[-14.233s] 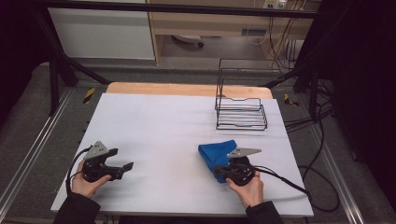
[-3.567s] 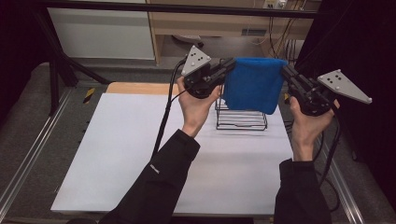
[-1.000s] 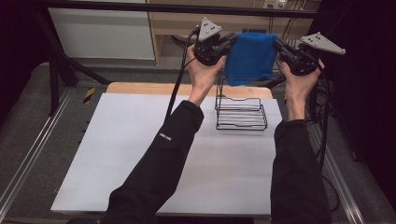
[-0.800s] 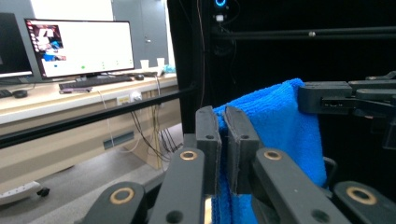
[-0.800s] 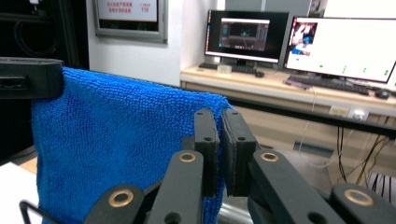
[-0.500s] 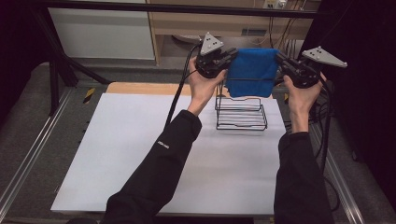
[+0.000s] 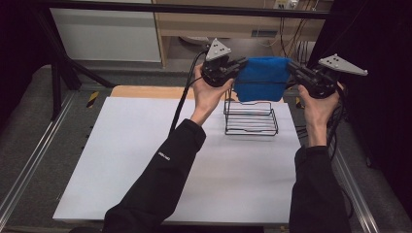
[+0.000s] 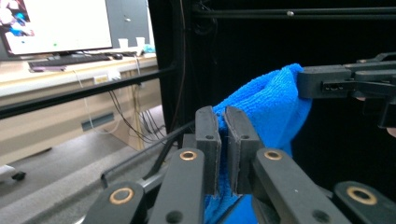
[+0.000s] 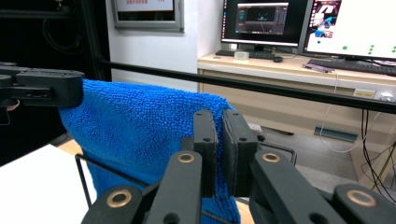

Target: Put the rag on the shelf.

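Observation:
A blue towel (image 7: 262, 78) hangs stretched between my two grippers, above the black wire rack (image 7: 250, 116) at the table's far right. My left gripper (image 7: 240, 65) is shut on the towel's left top corner. My right gripper (image 7: 290, 67) is shut on its right top corner. In the left gripper view the blue towel (image 8: 271, 107) is pinched between the closed jaws of my left gripper (image 8: 223, 135), with the other gripper (image 8: 345, 81) holding its far corner. The right gripper view shows the towel (image 9: 144, 130) draped beyond my right gripper (image 9: 219, 140) and over the rack's top wire (image 9: 112, 170).
The white table top (image 7: 136, 165) lies open to the left and front of the rack. A metal frame rail (image 7: 194, 7) crosses behind the table. Desks with monitors (image 9: 266, 21) stand beyond. Cables (image 7: 184, 92) trail from the left gripper down to the table.
Both grippers have come down and toward the rack with the towel over the last second, so the towel now hangs lower, close over the rack's top.

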